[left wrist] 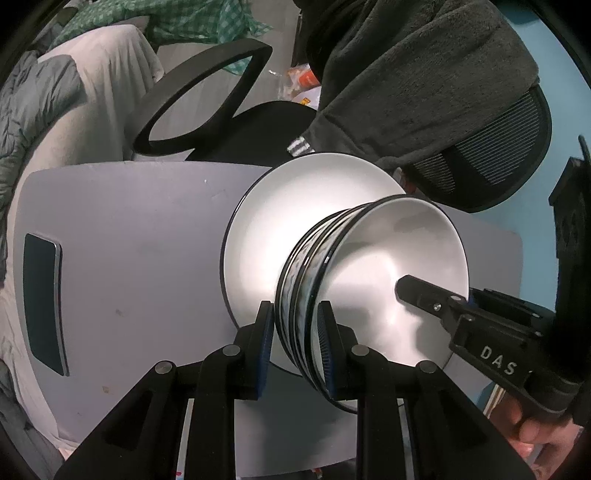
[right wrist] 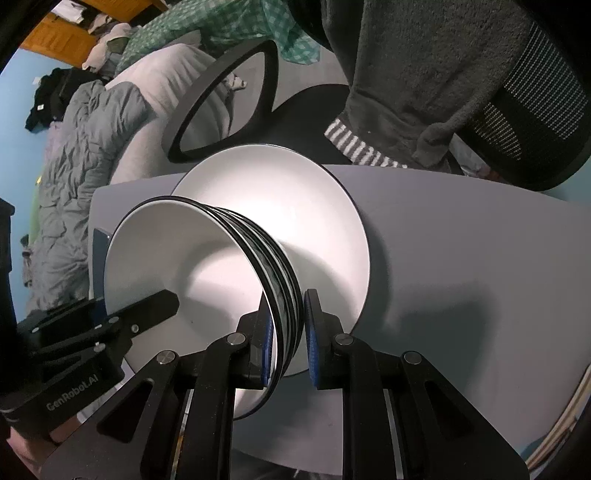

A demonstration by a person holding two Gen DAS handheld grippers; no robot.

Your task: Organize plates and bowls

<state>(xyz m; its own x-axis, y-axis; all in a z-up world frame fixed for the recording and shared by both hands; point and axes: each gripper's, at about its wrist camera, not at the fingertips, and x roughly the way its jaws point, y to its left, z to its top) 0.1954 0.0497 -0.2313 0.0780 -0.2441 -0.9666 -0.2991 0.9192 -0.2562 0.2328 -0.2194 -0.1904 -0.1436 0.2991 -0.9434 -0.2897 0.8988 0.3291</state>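
Over the grey table (left wrist: 129, 240), both jaws clamp the white, dark-rimmed bowl stack (left wrist: 388, 266).

1. Stack of bowls (left wrist: 373, 273): white inside, black rims, outer walls banded black with what looks like a blue-grey pattern, blurred.
2. Plate (left wrist: 306, 206): white, thin dark edge.
3. Table (left wrist: 140, 229): pale grey.
4. Gripper pads (right wrist: 312, 332): blue; arms black.
5. Cloth (right wrist: 229, 29): green-white check.
6. Wall (left wrist: 532, 218): light blue.
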